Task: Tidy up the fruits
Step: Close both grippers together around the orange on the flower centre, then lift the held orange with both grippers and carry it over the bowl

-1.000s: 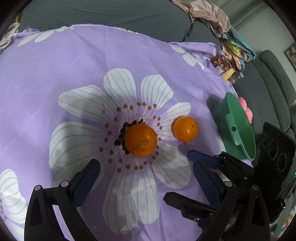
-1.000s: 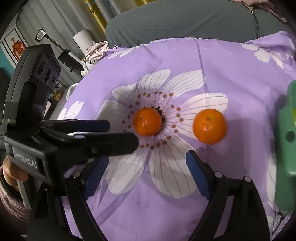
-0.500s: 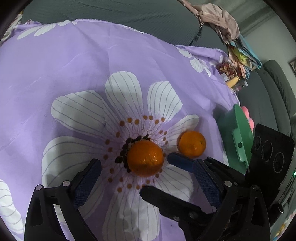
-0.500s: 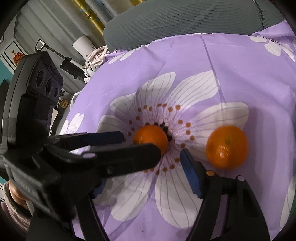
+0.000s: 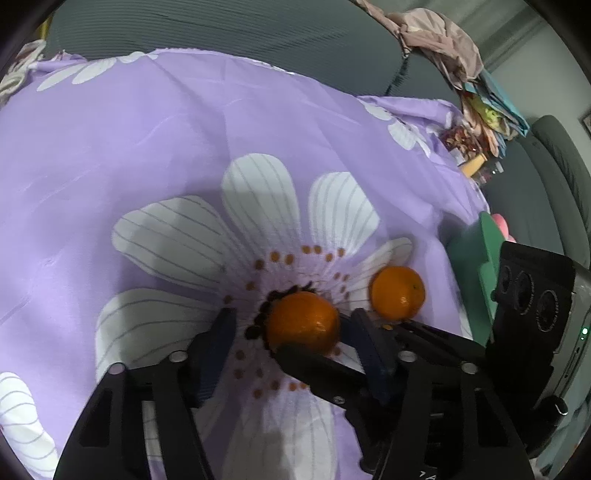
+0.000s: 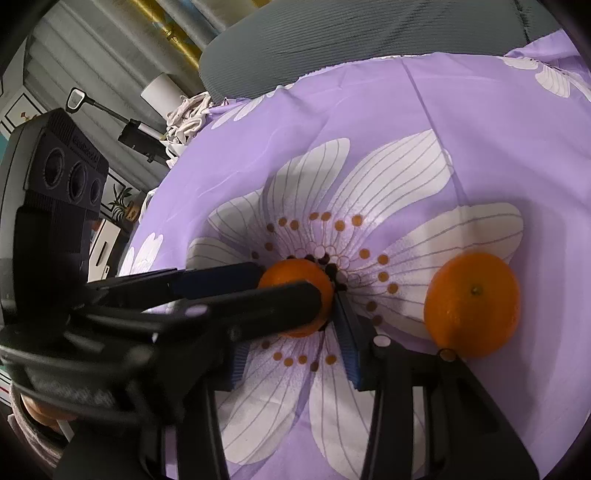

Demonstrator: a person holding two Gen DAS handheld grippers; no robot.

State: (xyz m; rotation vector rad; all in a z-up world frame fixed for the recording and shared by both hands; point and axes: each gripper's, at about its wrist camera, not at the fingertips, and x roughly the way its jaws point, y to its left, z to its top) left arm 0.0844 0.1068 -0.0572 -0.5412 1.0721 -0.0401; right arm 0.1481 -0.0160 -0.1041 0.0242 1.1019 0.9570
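Note:
Two oranges lie on a purple cloth with white flowers. The near orange [image 5: 303,321] [image 6: 295,295] sits on the flower's centre, the second orange [image 5: 397,293] [image 6: 472,304] to its right. My left gripper [image 5: 291,332] is open, its fingers on either side of the near orange, close to it. My right gripper [image 6: 291,350] is open too and reaches in from the right; its fingers cross the left gripper's at the same orange. The left gripper's arm [image 6: 207,295] hides part of that orange in the right wrist view.
A green bowl [image 5: 476,266] with pink fruit stands at the cloth's right edge. A grey sofa [image 5: 258,33] runs behind the cloth, with clothes and clutter [image 5: 476,122] at the far right. A stand and shelves [image 6: 140,133] are off the cloth's left edge.
Both grippers have moved forward and down onto the near orange. The left gripper's fingers have narrowed around it, and the right gripper has swung in across them.

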